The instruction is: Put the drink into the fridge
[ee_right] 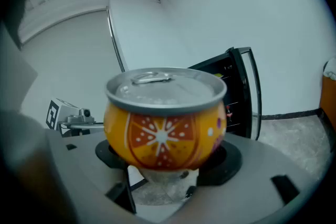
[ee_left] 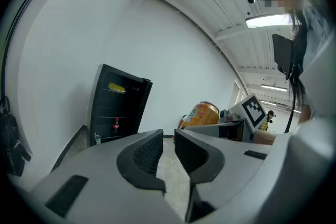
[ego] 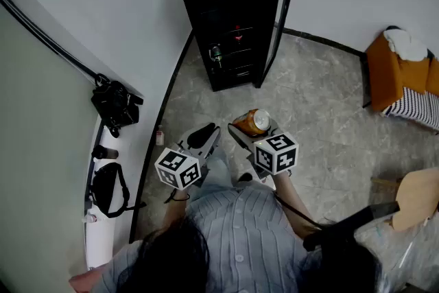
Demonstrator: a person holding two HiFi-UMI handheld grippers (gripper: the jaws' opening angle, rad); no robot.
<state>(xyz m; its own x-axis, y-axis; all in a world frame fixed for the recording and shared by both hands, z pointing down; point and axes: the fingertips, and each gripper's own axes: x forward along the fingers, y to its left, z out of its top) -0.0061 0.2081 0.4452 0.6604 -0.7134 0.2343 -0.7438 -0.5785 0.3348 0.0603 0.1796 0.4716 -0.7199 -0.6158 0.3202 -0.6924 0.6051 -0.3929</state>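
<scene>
An orange drink can [ego: 256, 121] with a silver top lies sideways between the jaws of my right gripper [ego: 250, 127], which is shut on it. The right gripper view shows the can [ee_right: 165, 123] filling the space between the pads of that gripper [ee_right: 165, 168]. Ahead on the floor stands the black mini fridge [ego: 226, 17], its door [ego: 281, 17] swung open to the right. Its shelves hold a yellow item, a red item and a small bottle. My left gripper [ego: 202, 137] hangs beside the right one, jaws together and empty [ee_left: 168, 149]. The fridge [ee_left: 118, 107] shows beyond it.
A black camera bag [ego: 115, 105] and a second black bag [ego: 108, 185] lie on the ledge at the left. A small bottle [ego: 160, 137] stands on the floor by the wall. An orange seat with cloth [ego: 398, 72] and a wooden chair [ego: 418, 199] are at the right.
</scene>
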